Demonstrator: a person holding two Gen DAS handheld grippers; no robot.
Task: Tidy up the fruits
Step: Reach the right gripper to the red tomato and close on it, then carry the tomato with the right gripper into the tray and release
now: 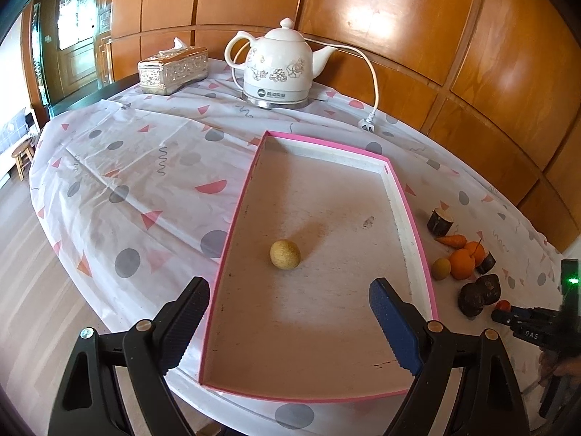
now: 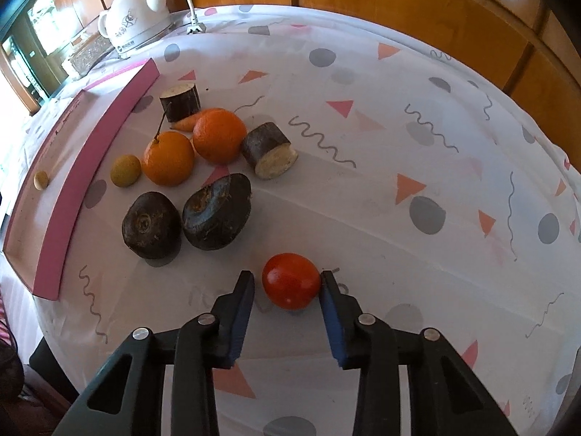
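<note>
A pink-rimmed tray (image 1: 406, 218) lies on the table with one small tan fruit (image 1: 285, 254) in it. My left gripper (image 1: 290, 299) is open and empty above the tray's near end. In the right wrist view a red tomato (image 2: 290, 280) rests on the cloth between the fingers of my right gripper (image 2: 287, 281); the right pad touches it, the left pad stands a little apart. Beyond it lie two oranges (image 2: 167, 158) (image 2: 219, 135), a small yellow-green fruit (image 2: 125, 170), two dark round roots (image 2: 151, 225) (image 2: 216, 210), two dark cut stubs (image 2: 268, 150) (image 2: 180, 101) and a small carrot (image 2: 185, 122).
A white teapot (image 1: 277, 67) on its base, its cord and plug (image 1: 366, 123), and a silver tissue box (image 1: 173, 69) stand at the table's far edge by the wood-panelled wall. The tray's pink wall (image 2: 90, 156) lies left of the fruit pile.
</note>
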